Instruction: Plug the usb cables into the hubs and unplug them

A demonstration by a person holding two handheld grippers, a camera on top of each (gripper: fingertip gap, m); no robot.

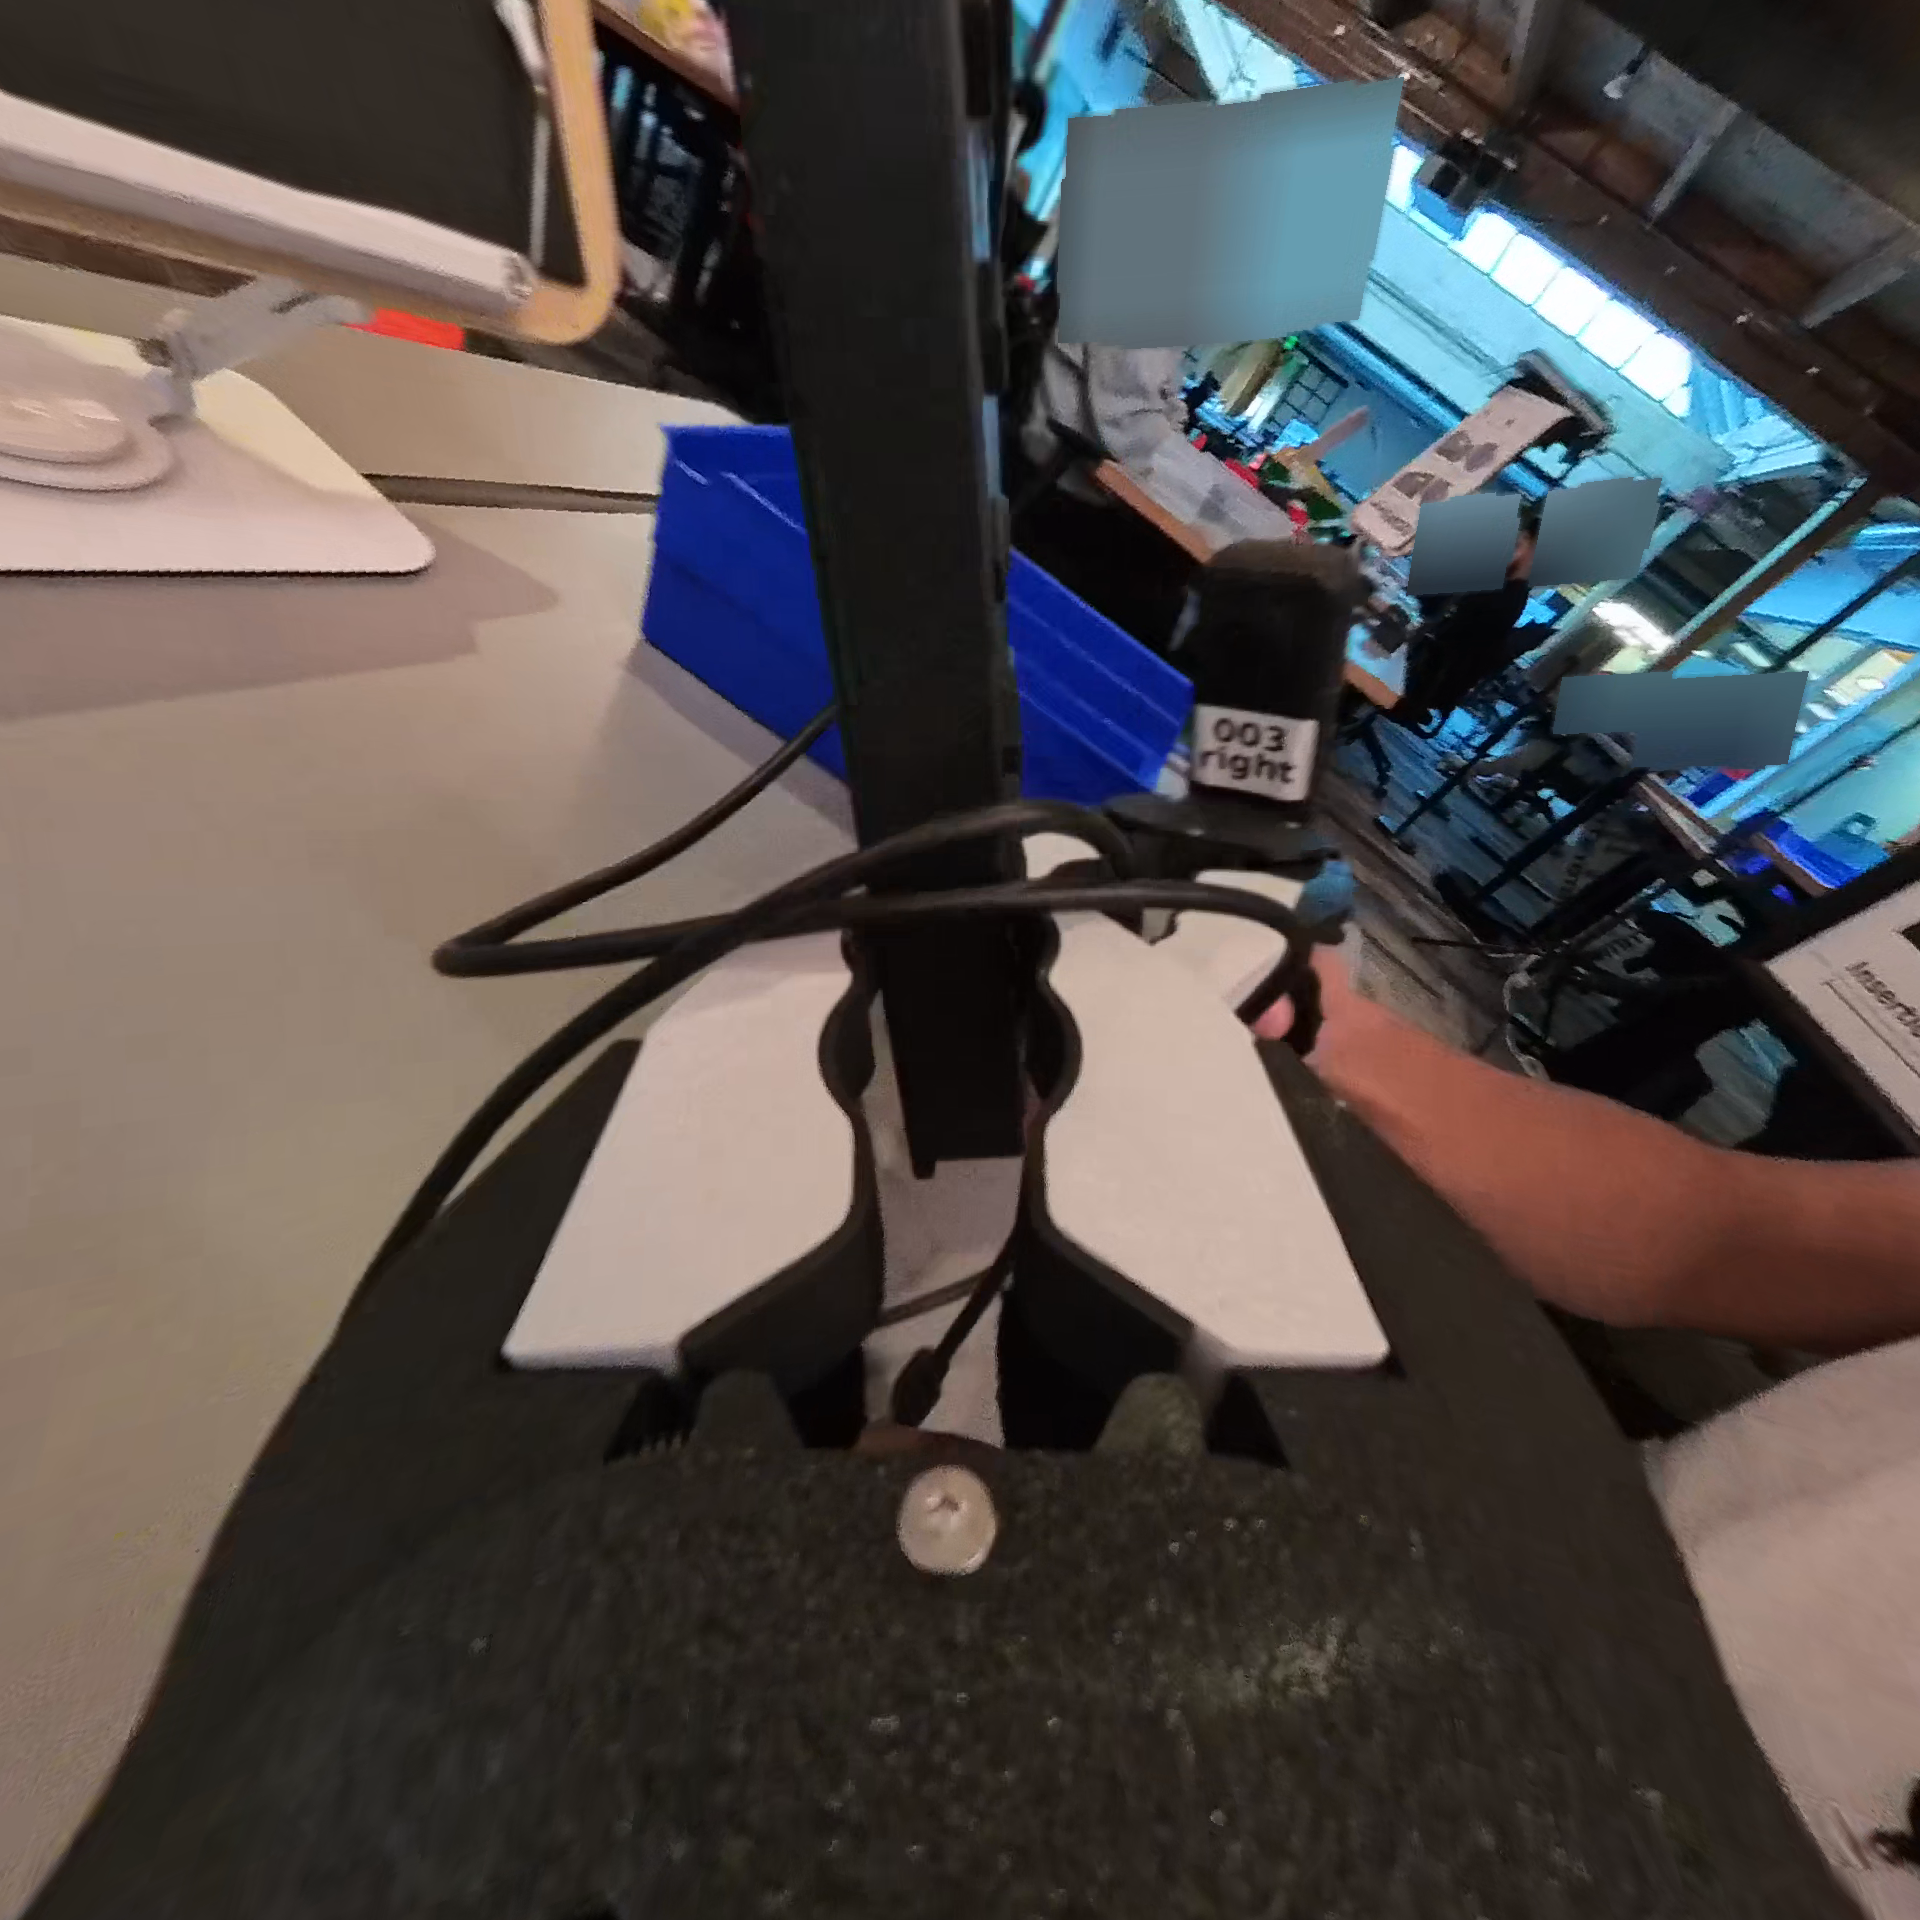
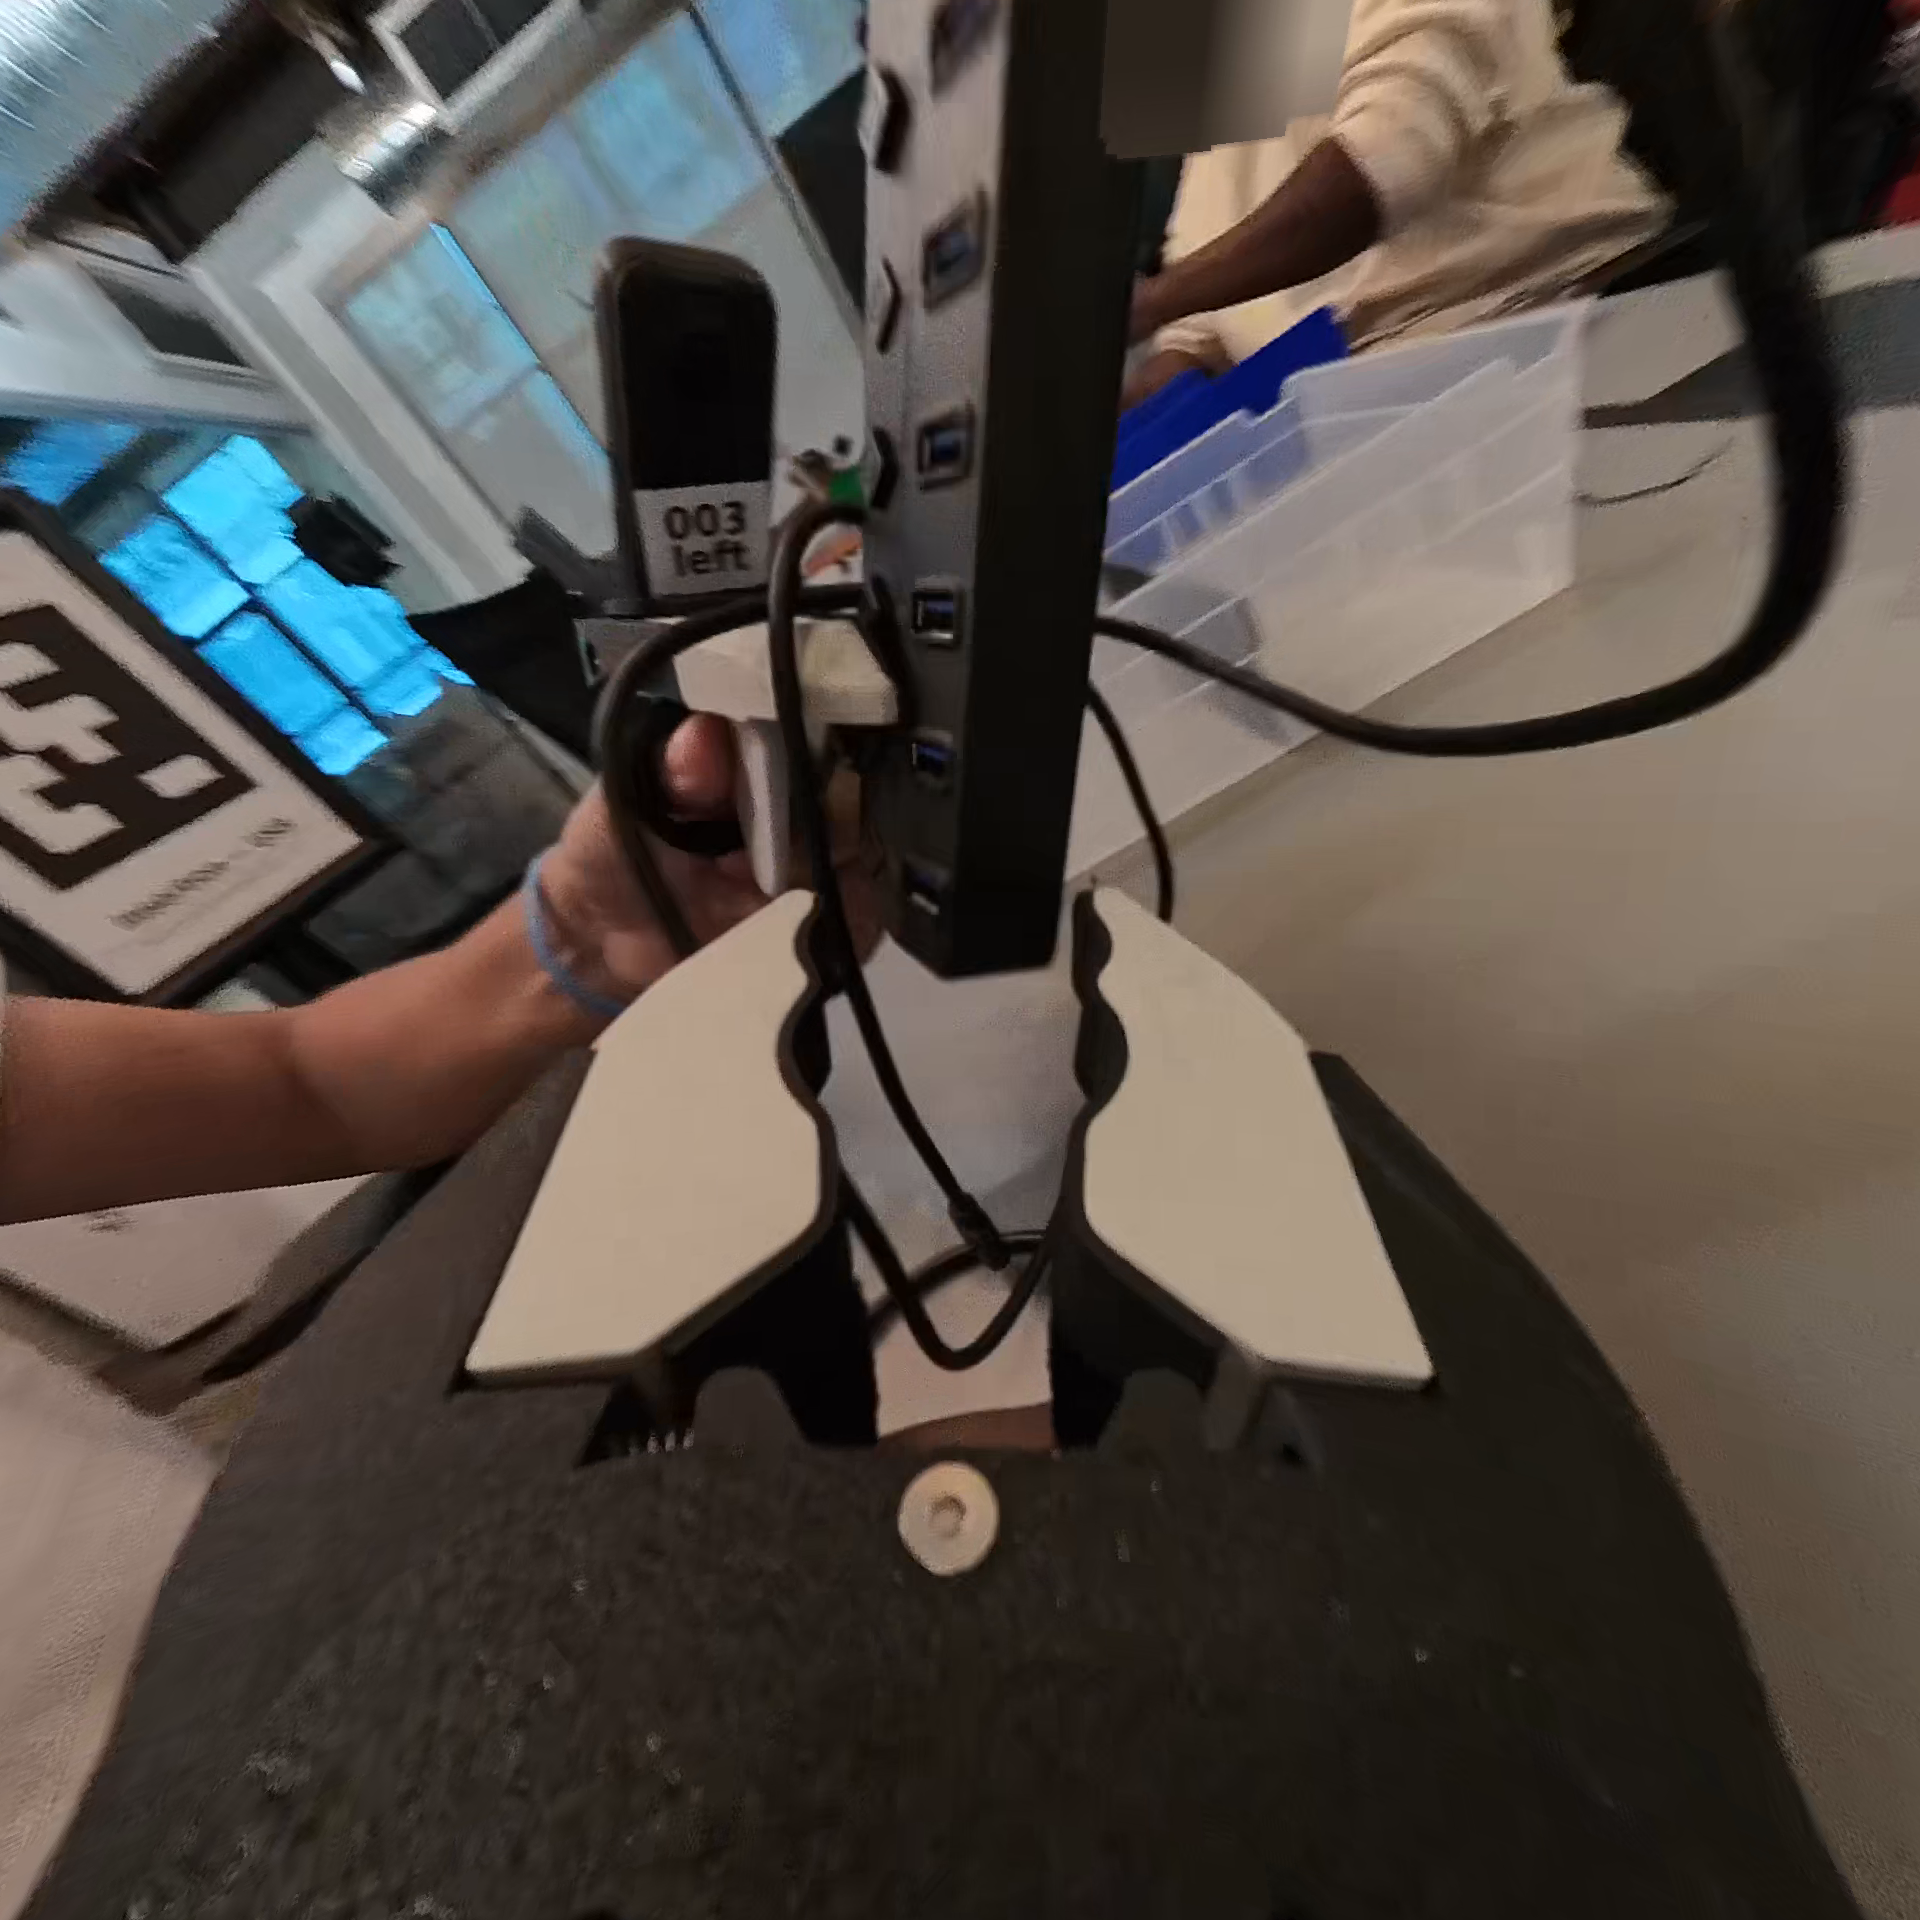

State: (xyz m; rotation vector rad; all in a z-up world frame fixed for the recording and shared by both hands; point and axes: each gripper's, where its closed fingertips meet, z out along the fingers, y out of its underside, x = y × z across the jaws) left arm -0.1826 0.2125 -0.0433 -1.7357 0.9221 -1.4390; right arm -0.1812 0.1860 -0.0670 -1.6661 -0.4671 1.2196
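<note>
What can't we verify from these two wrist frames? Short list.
- Left wrist view: the hub shows only its dark back; ports face away.
- Both views: the hub's top is cut off by the upper edge.
- Right wrist view: whether any cable is seated in a port; plug ends are hidden behind the left gripper.
- Right wrist view: right gripper contact with the hub is unclear.

A pale grey table (image 1: 260,831) carries a blue bin (image 1: 727,561) — and a white stand base (image 1: 229,499).
</note>
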